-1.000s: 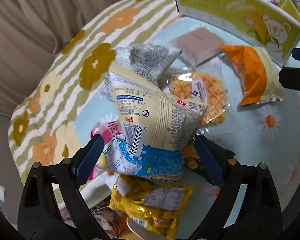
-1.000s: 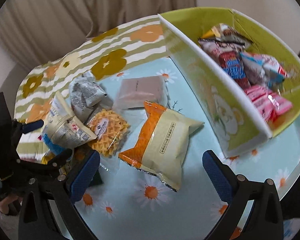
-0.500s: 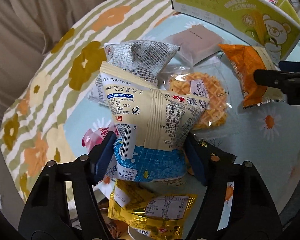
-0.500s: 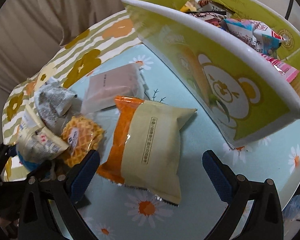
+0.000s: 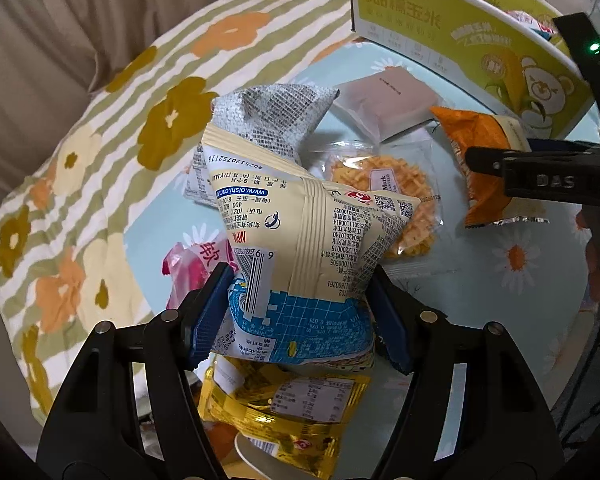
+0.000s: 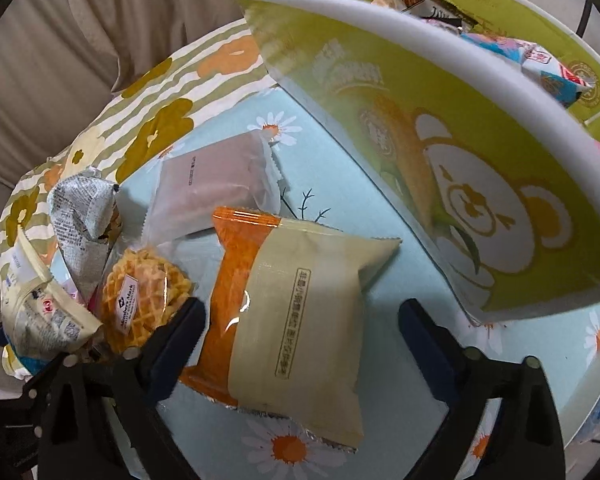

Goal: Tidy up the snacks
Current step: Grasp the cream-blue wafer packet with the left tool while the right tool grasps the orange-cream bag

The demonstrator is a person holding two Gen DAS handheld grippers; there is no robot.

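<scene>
The green bear-printed box (image 6: 452, 184) fills the upper right over the daisy-patterned table (image 6: 384, 248). Centre frame, my right fingers (image 6: 300, 344) are closing around the orange-and-cream snack pack (image 6: 300, 320), pads not yet touching it. My left fingers (image 5: 300, 316) are clamped on the cream-and-blue snack bag (image 5: 300, 256), mid-frame above the gold packet (image 5: 284, 412).

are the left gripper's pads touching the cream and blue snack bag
Touching. The left wrist view shows both pads of the left gripper pressed against the sides of the cream and blue snack bag, pinching it in.
</scene>
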